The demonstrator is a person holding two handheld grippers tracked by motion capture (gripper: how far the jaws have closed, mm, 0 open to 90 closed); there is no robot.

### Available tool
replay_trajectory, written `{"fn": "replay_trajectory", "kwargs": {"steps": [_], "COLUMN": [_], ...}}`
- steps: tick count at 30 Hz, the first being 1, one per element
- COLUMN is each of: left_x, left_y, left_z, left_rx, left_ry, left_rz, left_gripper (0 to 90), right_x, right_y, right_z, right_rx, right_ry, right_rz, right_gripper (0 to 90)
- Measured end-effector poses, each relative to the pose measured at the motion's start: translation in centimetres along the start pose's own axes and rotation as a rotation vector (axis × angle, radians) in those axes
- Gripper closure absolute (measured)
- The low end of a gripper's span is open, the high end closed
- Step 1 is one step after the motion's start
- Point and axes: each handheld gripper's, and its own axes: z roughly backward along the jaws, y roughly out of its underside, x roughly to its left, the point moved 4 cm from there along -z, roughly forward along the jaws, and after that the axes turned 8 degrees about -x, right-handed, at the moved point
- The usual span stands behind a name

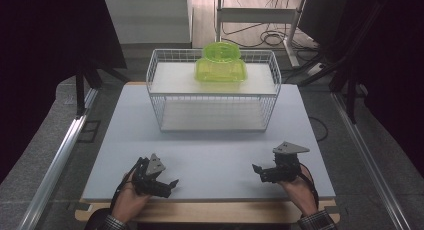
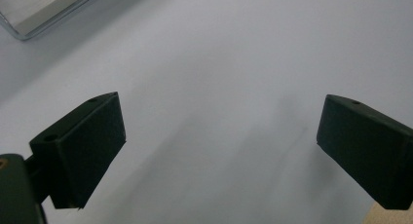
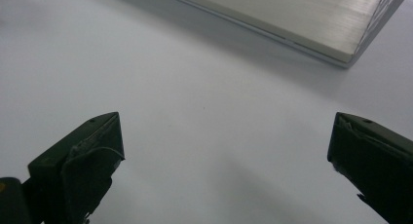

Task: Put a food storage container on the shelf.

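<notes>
The bench (image 1: 210,160) fills the middle of the high view, a pale grey board. On it, in the upper centre of the frame, stands a white wire basket (image 1: 212,87), open at the top, with a flat white shelf across its upper part. On that shelf, toward the back and slightly right of centre, sits a clear green tub (image 1: 221,69) with a smaller round green bowl (image 1: 221,51) resting on top of it. What is inside either green piece cannot be told.

At lower left the left gripper (image 1: 170,184) lies just above the bench, fingers (image 2: 87,146) spread wide, holding nothing. At lower right the right gripper (image 1: 257,171) is likewise released, fingers (image 3: 83,160) wide apart. Both are well apart from the basket.
</notes>
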Motion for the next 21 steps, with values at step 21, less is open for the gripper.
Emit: {"fn": "replay_trajectory", "kwargs": {"steps": [21], "left_x": [-0.1], "left_y": [0.0], "left_z": [-0.1], "left_rx": [0.005], "left_ry": [-0.002], "left_rz": [-0.018], "left_gripper": [2.9], "right_x": [-0.1], "right_y": [2.0], "right_z": [-1.3], "right_rx": [0.074], "right_ry": [0.004], "right_rz": [-0.018], "right_gripper": [0.2]}}
